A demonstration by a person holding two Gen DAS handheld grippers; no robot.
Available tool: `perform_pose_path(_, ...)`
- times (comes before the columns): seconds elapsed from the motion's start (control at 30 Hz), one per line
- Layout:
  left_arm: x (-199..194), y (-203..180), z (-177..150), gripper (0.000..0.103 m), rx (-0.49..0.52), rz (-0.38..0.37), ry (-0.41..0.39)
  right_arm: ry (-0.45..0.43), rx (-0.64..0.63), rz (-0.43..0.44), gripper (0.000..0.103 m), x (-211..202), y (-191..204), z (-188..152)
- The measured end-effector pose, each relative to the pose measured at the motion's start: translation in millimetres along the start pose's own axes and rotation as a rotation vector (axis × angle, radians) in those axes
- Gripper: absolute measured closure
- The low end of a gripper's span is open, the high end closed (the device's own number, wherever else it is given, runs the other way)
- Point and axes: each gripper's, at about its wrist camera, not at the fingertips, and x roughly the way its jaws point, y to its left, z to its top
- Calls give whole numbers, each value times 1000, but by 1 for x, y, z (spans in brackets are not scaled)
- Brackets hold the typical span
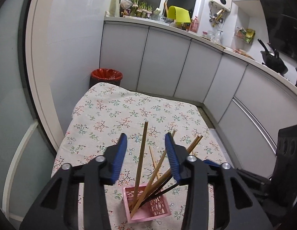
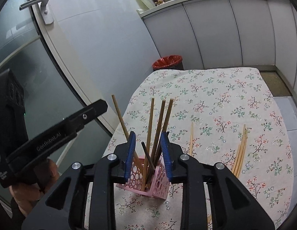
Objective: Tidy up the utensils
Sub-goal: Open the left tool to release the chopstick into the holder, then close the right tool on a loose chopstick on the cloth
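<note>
- Left wrist view: the left gripper (image 1: 146, 140) hangs released and empty above the pink holder (image 1: 148, 209), which stands near on the floral cloth (image 1: 110, 111). The brown chopsticks (image 1: 141, 159) in it lean up between the spread fingers.
- Right wrist view: the right gripper (image 2: 148, 143) is also spread and empty over the holder (image 2: 158, 184). Loose pale chopsticks (image 2: 240, 153) lie flat to its right, long axis running near to far, one single stick (image 2: 191, 140) closer. The right gripper seems the nearer one for them.
</note>
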Motion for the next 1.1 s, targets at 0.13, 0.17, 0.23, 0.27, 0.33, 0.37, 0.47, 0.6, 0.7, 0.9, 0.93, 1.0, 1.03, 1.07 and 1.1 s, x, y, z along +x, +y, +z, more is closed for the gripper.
perform_pose_path(0.13,-5,0,-2,50,-12,-12,20,-22,17,-12,61,-16,-12,8)
perform_pose_path(0.17,-7,0,-3,47,-14,-12,26,-22,21,-16,57,-18,-16,9)
perform_pose_path(0.23,-7,0,-5,41,-18,-10,56,-19,27,-33,51,-24,-25,12)
perform_pose_path(0.27,-7,0,-7,38,-22,-9,70,-17,29,-48,46,-27,-29,13)
perform_pose_path(0.33,-8,0,-12,37,-29,-15,102,-6,34,-91,39,-30,-40,15)
perform_pose_path(0.37,-9,-1,-15,34,-31,-22,122,3,40,-111,37,-31,-46,15)
perform_pose_path(0.47,-14,-3,-23,31,-29,-53,155,42,78,-171,34,-29,-69,15)
perform_pose_path(0.6,-13,-16,-31,25,-9,-86,199,118,140,-251,29,-22,-101,10)
perform_pose_path(0.7,-10,-28,-34,23,17,-100,217,181,187,-287,28,-10,-122,2)
perform_pose_path(0.9,-2,-46,-47,14,37,-110,273,323,221,-360,41,25,-159,-14)
perform_pose_path(0.93,0,-48,-50,13,40,-115,284,338,232,-363,47,28,-163,-15)
perform_pose_path(1.0,4,-55,-57,13,55,-133,319,379,267,-362,61,42,-175,-19)
perform_pose_path(1.03,6,-58,-60,13,69,-141,333,389,280,-360,63,45,-178,-19)
perform_pose_path(1.07,8,-61,-62,13,79,-143,340,401,296,-356,67,52,-183,-21)
perform_pose_path(1.1,9,-63,-64,13,89,-143,346,411,307,-352,72,57,-185,-22)
